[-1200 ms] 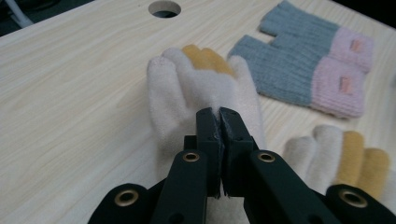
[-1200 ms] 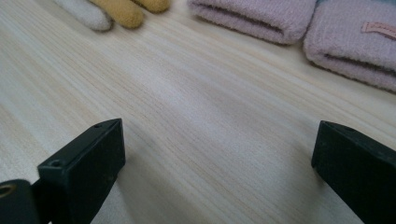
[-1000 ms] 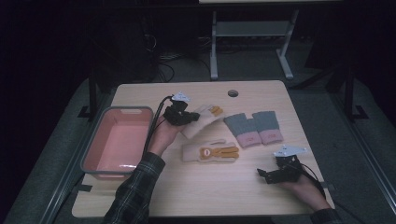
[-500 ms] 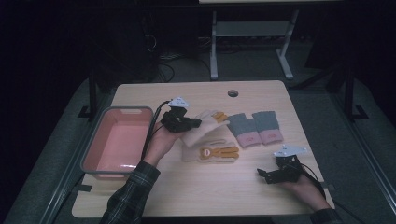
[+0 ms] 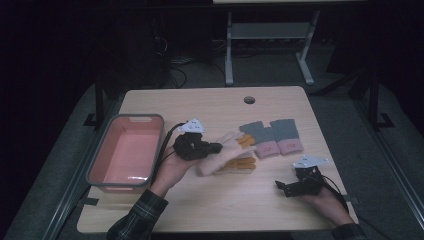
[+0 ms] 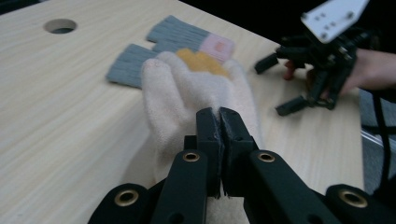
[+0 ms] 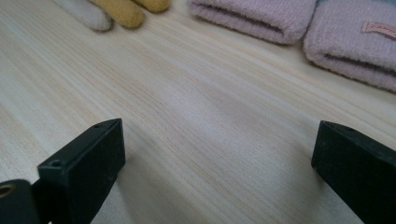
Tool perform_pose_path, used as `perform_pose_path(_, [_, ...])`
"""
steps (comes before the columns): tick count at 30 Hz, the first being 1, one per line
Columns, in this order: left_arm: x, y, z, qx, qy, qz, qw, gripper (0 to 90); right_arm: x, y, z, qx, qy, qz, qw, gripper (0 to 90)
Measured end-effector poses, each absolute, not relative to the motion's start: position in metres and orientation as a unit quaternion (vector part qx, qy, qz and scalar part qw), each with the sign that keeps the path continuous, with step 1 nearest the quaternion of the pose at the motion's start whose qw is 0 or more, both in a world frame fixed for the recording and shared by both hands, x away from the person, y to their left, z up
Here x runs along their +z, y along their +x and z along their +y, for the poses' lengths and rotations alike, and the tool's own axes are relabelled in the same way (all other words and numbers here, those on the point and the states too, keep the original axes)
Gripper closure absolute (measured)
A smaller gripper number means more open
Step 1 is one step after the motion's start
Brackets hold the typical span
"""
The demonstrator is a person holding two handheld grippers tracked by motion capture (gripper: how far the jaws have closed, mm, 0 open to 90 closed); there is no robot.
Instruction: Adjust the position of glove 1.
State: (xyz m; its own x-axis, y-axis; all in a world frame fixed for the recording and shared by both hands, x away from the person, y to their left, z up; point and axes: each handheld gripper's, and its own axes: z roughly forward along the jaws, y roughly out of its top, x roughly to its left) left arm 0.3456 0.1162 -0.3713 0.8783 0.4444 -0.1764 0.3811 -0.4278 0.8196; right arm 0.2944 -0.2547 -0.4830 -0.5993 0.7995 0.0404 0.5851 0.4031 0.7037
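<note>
Over the middle of the surface (image 5: 210, 200) the left gripper (image 6: 219, 116) is clamped tight on just a thin pinch of the cream glove (image 6: 187, 93), so it could easily slip out before reaching the bin (image 5: 97, 160).

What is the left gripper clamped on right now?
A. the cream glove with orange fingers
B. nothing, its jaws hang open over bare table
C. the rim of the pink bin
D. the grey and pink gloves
A: in the left gripper view the left gripper has its jaws pinched together on the cream glove, which drapes away from the tips, apart from the grey and pink gloves and the pink bin.
</note>
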Motion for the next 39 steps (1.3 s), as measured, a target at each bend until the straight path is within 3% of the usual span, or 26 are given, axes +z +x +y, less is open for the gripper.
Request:
perform_pose_path(20, [-0.416,0.298,0.09,-0.034,0.867,0.21,0.45,87.3,-0.483,0.294,-0.255,0.349,0.42,0.823,0.153,2.4])
perform_pose_path(33, [-0.446,0.291,0.068,-0.042,0.893,0.2,0.401,85.8,-0.483,0.295,-0.255,0.349,0.419,0.824,0.153,2.4])
perform_pose_path(36, [-0.444,0.291,0.069,-0.027,0.895,0.198,0.398,70.7,-0.483,0.295,-0.255,0.349,0.419,0.824,0.153,2.4])
perform_pose_path(39, [-0.435,0.294,0.076,-0.013,0.895,0.197,0.4,64.2,-0.483,0.295,-0.255,0.349,0.419,0.824,0.153,2.4])
